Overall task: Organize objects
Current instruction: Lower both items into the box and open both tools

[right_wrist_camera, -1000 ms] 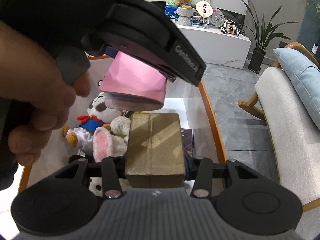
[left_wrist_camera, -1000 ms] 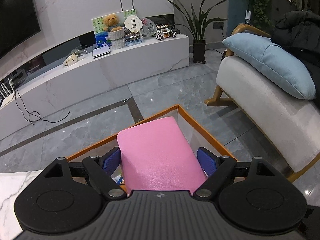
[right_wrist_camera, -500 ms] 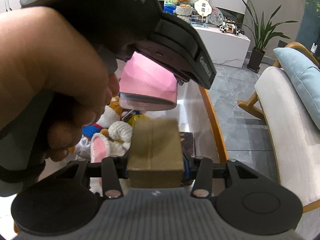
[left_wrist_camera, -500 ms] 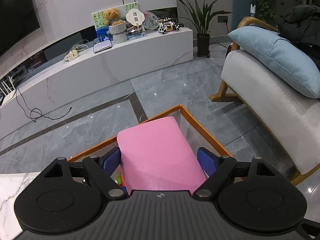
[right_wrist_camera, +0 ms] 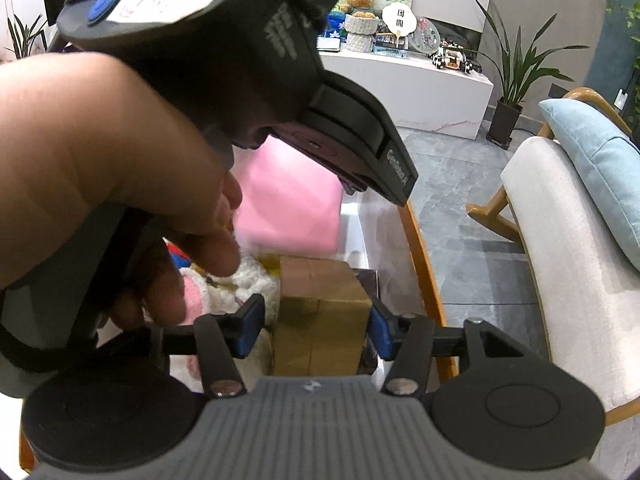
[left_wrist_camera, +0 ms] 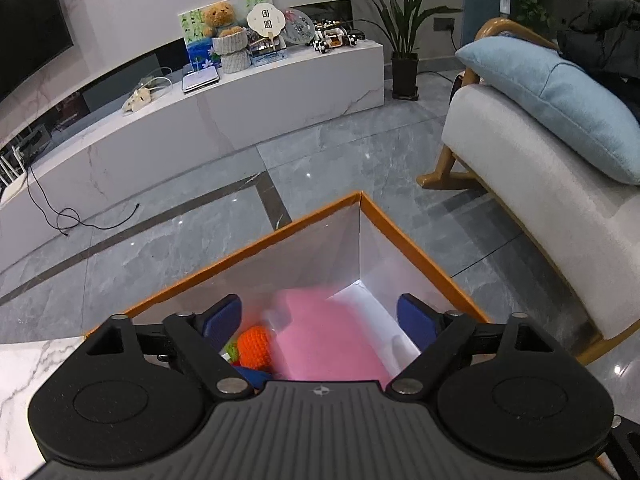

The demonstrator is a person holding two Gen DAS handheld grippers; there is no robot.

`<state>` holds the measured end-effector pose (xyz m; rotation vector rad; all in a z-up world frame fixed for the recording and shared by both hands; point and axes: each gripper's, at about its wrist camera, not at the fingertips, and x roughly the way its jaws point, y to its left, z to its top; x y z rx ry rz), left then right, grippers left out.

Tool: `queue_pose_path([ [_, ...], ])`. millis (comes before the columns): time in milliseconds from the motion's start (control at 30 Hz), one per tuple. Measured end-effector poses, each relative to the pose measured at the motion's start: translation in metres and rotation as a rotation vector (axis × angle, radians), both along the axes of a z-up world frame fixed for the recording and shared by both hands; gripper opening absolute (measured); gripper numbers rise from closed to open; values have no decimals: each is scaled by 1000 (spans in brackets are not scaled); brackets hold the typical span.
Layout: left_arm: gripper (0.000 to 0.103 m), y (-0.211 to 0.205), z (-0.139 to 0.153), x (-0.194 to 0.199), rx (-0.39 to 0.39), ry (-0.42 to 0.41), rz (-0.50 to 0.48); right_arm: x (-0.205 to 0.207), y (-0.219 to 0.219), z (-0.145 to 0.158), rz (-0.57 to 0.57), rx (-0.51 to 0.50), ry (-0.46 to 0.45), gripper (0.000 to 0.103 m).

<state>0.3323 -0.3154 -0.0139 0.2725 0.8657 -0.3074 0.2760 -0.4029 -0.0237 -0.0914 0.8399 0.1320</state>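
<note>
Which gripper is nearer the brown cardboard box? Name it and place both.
Right. The right gripper straddles the brown cardboard box, its jaws opening with the box between them. The left gripper is farther off, jaws wide, above the pink pouch beyond the box.

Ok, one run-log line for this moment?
left gripper: opening, pink box released | right gripper: opening, brown box between jaws | bin

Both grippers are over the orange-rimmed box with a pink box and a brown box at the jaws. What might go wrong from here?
1. The pink box is blurred, clear of the opening left gripper; dropping, it may land tilted on the toys.
2. The right gripper is opening around the brown box, which may tip onto the plush toy.
3. The grippers are crowded and may collide.
</note>
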Motion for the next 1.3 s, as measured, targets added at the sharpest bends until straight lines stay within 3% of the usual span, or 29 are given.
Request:
queue_pose_path([
  [133, 103, 4, 8, -1, -47, 3, 11, -7, 4, 4, 3, 6, -11, 63],
  [933, 103, 45, 44, -26, -49, -94, 47, -24, 9, 22, 37, 3, -98, 72],
  [1300, 103, 73, 46, -47, -104, -92, 68, -47, 13, 35, 49, -7, -133, 75],
])
